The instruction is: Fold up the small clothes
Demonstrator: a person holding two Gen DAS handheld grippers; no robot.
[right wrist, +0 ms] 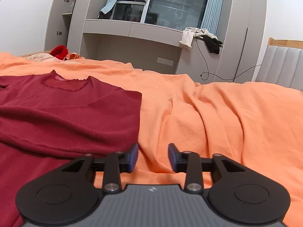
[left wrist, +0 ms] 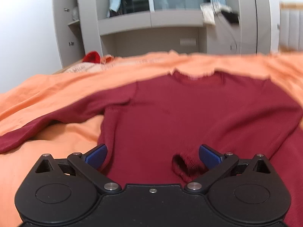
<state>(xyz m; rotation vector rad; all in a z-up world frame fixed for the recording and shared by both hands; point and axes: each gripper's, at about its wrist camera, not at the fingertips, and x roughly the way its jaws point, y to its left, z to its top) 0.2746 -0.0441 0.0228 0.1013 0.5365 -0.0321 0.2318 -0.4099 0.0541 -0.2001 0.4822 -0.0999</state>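
Observation:
A dark red long-sleeved top (left wrist: 180, 113) lies flat on the orange bedspread (left wrist: 56, 87), neckline away from me. Its left sleeve (left wrist: 37, 126) stretches out to the left. Its right sleeve is folded across the body, the cuff (left wrist: 182, 167) lying near the hem. My left gripper (left wrist: 153, 156) is wide open just above the hem, holding nothing. In the right wrist view the top (right wrist: 66, 113) fills the left half, its folded right edge straight. My right gripper (right wrist: 153, 157) is open and empty over the bedspread (right wrist: 217, 113), just right of that edge.
A bright red garment (right wrist: 59, 52) and pale clothes (right wrist: 40, 57) lie at the bed's far left corner. A grey desk unit (right wrist: 132, 43) with clothes draped on it (right wrist: 200, 37) stands beyond the bed. A padded headboard (right wrist: 282, 66) is at the right.

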